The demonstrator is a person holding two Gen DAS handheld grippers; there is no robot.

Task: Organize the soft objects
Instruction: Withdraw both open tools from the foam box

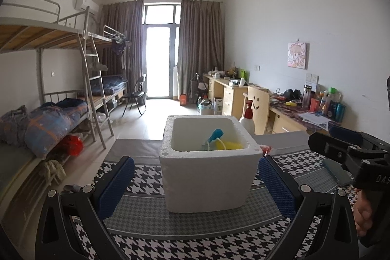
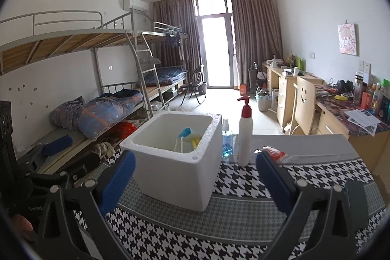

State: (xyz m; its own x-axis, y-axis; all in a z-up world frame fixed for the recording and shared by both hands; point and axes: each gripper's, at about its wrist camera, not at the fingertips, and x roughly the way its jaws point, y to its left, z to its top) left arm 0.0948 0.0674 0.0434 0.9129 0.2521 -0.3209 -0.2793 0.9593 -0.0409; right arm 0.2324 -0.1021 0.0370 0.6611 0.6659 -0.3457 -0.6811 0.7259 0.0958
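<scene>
The left gripper (image 1: pixel 196 183) stood with its jaws wide, its ribbed blue pads (image 1: pixel 114 185) on either side of the white foam box (image 1: pixel 207 177) at the frame centre, not pressing it. The right gripper (image 2: pixel 195 184) was also wide and held nothing; the box was at centre left between its pads, not touched by them. Inside the box lay soft things: a blue piece (image 1: pixel 215 135) with a white cord and a yellow piece (image 1: pixel 230 145). The box had grainy thick walls and stood on a houndstooth cloth (image 1: pixel 195 247). Only the right wrist view showed the whole white pump bottle (image 2: pixel 244 135) and a small clear bottle of blue liquid (image 2: pixel 227 140) just right of the box. A red and clear packet (image 2: pixel 275 152) lay at centre right.
</scene>
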